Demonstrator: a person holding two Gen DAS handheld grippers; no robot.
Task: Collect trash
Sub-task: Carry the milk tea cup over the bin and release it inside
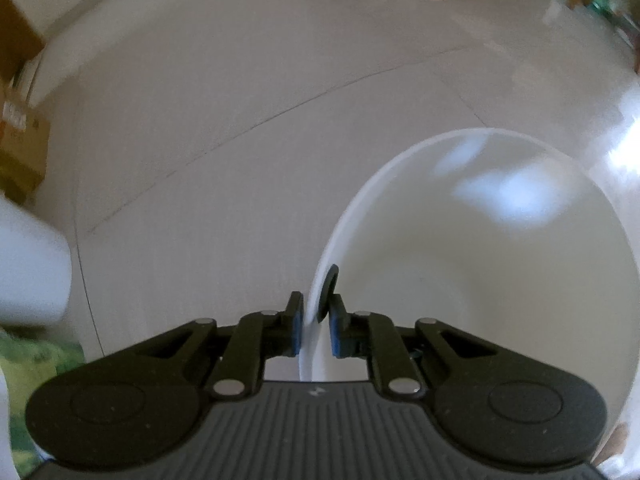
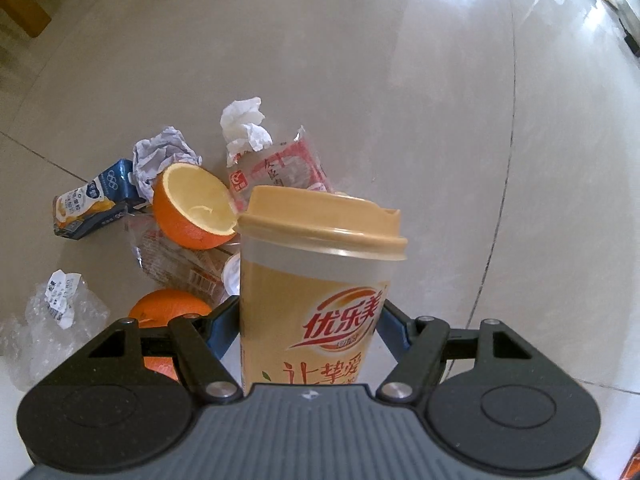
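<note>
A: Item 1, right claw (image 2: 310, 330)?

B: Clenched on a milk tea cup (image 2: 316, 280), 1 blue pad on each side of the body. Cup upright, held above the floor (image 2: 440, 120). Tan lid with a small raised flap at the far edge, frosted band under the rim, yellow wrap with a red logo and red Chinese characters.

A: Item 2, litter below it?

B: On the pale floor tiles, left of and behind the cup: 1 hollowed orange half (image 2: 196, 208), white pith facing up; a second orange piece (image 2: 168, 308) nearer the claw, partly hidden; 1 blue and white drink carton (image 2: 94, 204) lying on its side; 2 crumpled white paper wads (image 2: 164, 156) (image 2: 245, 128); 1 red and clear snack wrapper (image 2: 280, 168); 1 clear wrapper with a barcode (image 2: 176, 264) under the orange half; crumpled clear plastic with a printed label (image 2: 52, 320) at far left.

A: Item 3, left claw (image 1: 314, 330)?

B: Grasping the rim of a white bucket (image 1: 480, 280), 1 pad outside the wall, 1 inside, beside a black round fitting (image 1: 326, 292). Interior blurred.
</note>
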